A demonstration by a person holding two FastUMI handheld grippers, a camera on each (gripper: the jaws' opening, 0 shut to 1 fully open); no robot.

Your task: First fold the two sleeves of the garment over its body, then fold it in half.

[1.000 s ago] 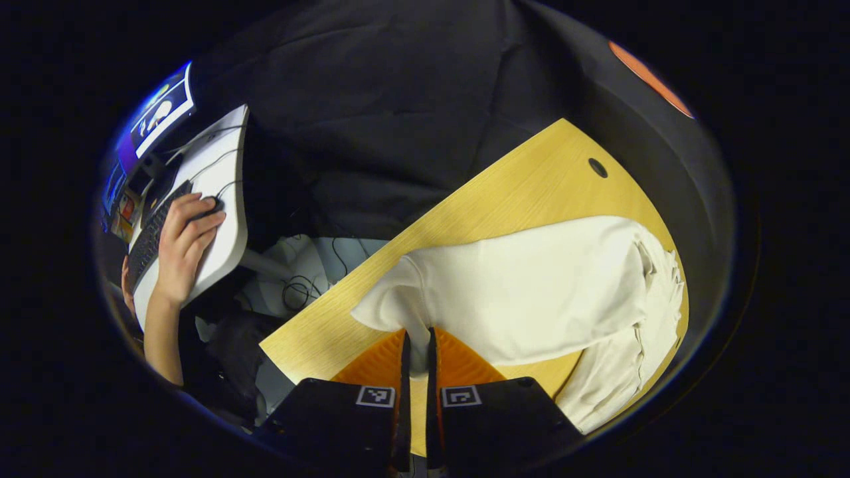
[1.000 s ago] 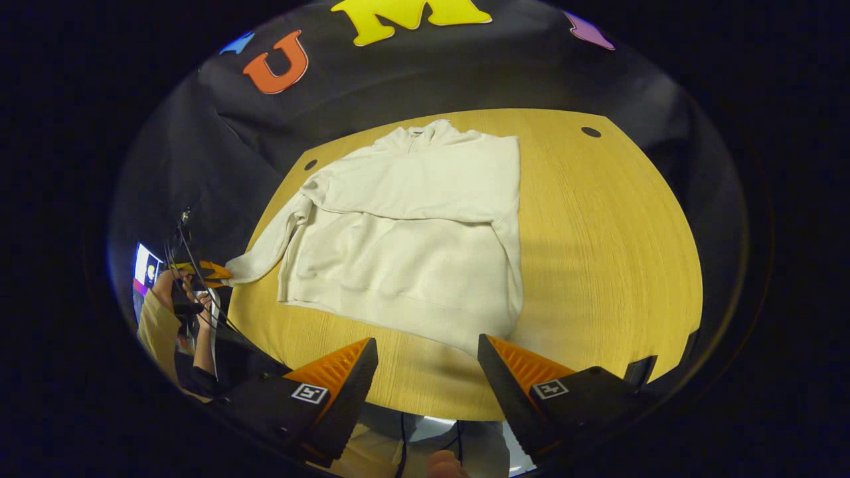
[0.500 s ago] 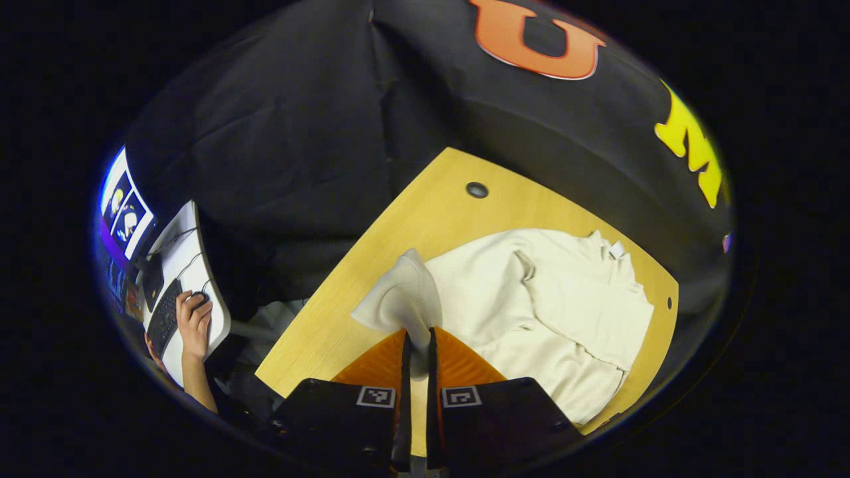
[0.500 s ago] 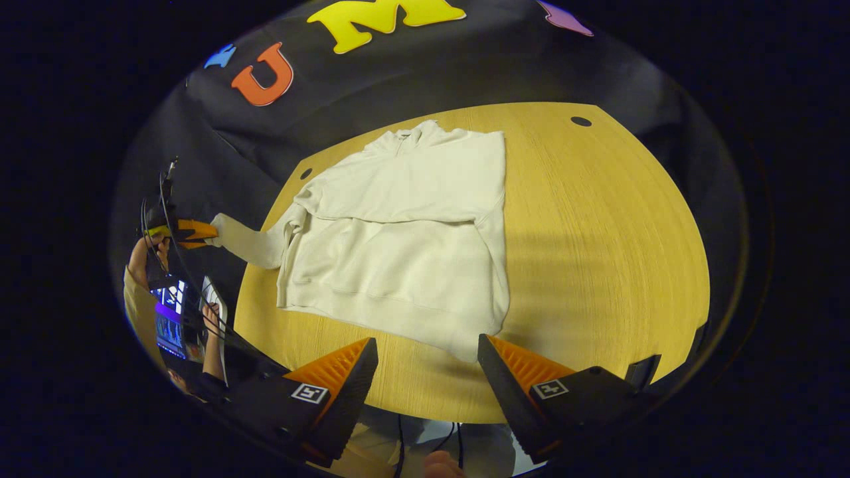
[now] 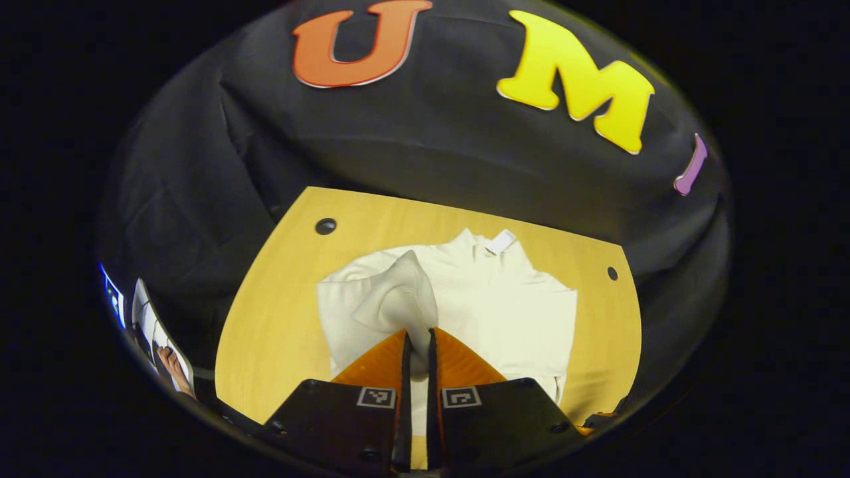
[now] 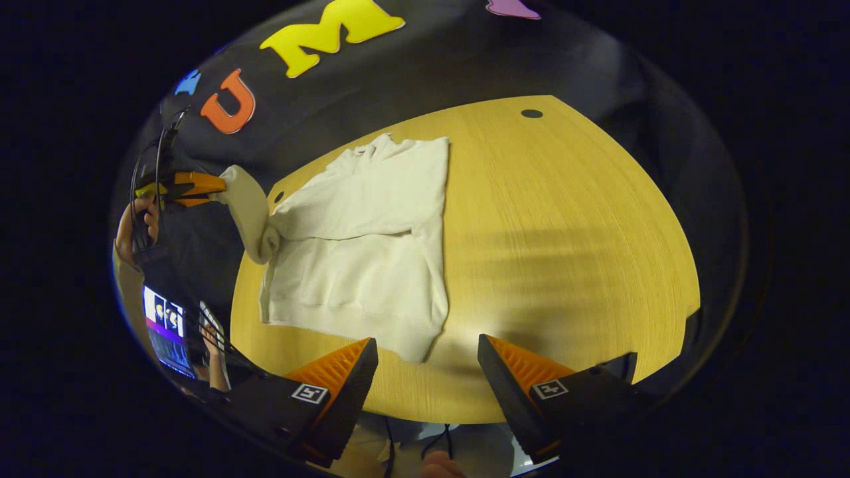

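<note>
The table (image 6: 564, 232) carries the cream sweater (image 6: 358, 265), lying flat toward its left part. One sleeve (image 6: 365, 206) lies folded across the chest. The other sleeve (image 6: 247, 206) is lifted off the table's left edge, its cuff pinched between the left gripper's (image 5: 416, 345) fingers. Left to do: lay that sleeve over the body, then halve the sweater. The right gripper (image 6: 428, 362) hovers near the hem, jaws spread wide, holding nothing.
</note>
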